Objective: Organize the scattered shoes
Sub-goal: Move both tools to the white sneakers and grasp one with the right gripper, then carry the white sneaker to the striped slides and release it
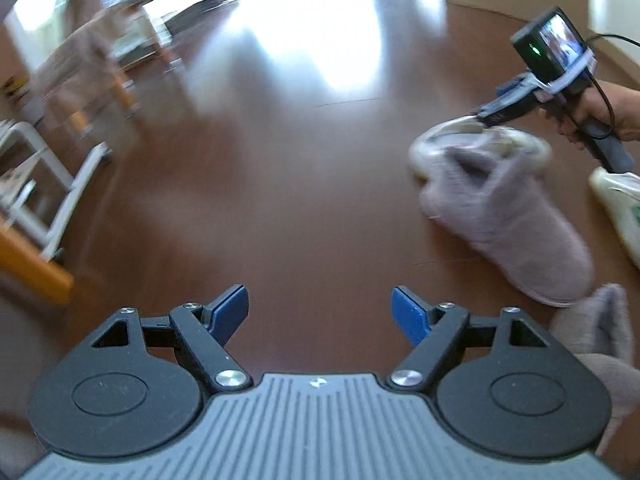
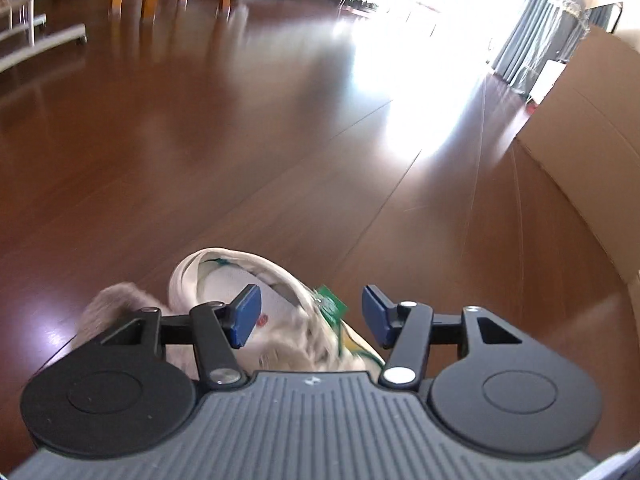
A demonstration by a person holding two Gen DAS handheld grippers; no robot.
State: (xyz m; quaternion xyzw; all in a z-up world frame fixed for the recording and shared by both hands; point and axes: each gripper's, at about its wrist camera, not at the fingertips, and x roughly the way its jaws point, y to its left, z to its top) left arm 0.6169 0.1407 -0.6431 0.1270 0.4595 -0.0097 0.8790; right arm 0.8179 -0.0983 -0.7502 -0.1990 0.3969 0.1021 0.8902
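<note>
A white sneaker [image 2: 240, 280] is seen on the wooden floor [image 2: 280, 160], touching a grey slipper [image 1: 512, 224]. It is straddled, ungripped, by the half-open right gripper [image 2: 310, 316]. The left gripper [image 1: 320, 312] is held wide open and empty.

Dark wooden floor [image 1: 280, 200]; grey slippers [image 1: 508, 220], white sneakers [image 2: 224, 276] lie scattered on it.
</note>
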